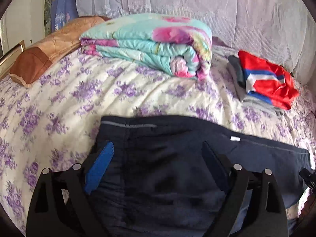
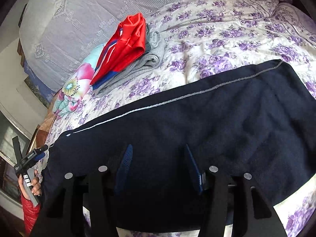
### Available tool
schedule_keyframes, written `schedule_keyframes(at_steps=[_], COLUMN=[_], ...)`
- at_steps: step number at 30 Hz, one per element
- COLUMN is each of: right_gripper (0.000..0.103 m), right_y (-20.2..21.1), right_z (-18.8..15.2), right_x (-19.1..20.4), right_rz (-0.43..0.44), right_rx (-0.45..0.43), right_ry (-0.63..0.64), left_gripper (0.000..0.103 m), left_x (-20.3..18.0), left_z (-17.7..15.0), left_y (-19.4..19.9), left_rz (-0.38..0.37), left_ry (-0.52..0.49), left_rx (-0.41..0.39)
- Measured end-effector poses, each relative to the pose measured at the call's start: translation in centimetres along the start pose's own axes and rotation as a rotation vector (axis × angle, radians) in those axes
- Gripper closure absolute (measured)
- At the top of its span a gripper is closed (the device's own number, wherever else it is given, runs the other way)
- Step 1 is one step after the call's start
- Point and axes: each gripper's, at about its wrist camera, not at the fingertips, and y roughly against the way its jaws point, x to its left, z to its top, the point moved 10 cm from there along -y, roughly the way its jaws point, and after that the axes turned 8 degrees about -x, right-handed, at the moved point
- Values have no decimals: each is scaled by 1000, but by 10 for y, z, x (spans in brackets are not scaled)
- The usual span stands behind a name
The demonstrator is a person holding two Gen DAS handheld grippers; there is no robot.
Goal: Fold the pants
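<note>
Dark navy pants [image 1: 167, 187] with a thin grey side stripe lie flat on the floral bedspread [image 1: 83, 98], near its front edge. My left gripper [image 1: 158, 146] hovers over one end of them, jaws wide apart, with only flat cloth below. In the right wrist view the pants [image 2: 227, 122] stretch across the frame with the stripe along their far edge. My right gripper [image 2: 158, 147] stands over their near edge, fingers apart and pinching nothing. A hand holds the left gripper [image 2: 29, 159] at the pants' left end.
A folded turquoise and pink quilt [image 1: 150, 43] lies at the back of the bed, a brown pillow [image 1: 39, 59] to its left. A stack of folded clothes with a red top [image 1: 264, 79] sits back right. A white lace curtain [image 1: 217, 6] hangs behind.
</note>
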Motion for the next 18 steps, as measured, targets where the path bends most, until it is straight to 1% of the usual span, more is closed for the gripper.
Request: schedule_keyframes(at_steps=[2,3,4,6,8,9,10,11,13,15,17,18], right_gripper=[48,45,40,35,34,34,34,34,34,34,34,34], right_y=[2,2,0,-7,-20,-28,-37,-44,-59,-72,-81,-86], right_z=[12,18,23,36,47,50,54,57,61,61,56,52], right_x=[11,16,22,32,43,49,54,59,67,69,63,59], right_rz=[20,24,26,23,44,56,70,84,116,135,135,127], right_rx=[-15,-16,-16,-17,-11,-4,-2,-8,-18,-26,-20,-1], right_ry=[11,22,34,55,73,82,85,84,75,64,50,45], left_gripper=[8,8,8,8,8,8,8,8,8,8,8,8], left_x=[13,20,28,41,49,52,56,58,59,60,60,58], left_z=[19,24,24,13,-7,-17,-23,-24,-19,-20,-19,-19], left_y=[-2,-8,-16,-33,-53,-62,-69,-71,-67,-70,-72,-72], left_rz=[25,35,30,-22,-90,-109,-108,-124,-162,-182,-190,-189], left_ry=[6,18,38,118,206,236,261,286,317,343,348,339], left_rx=[-28,-24,-2,53,117,151,175,179,154,171,173,173])
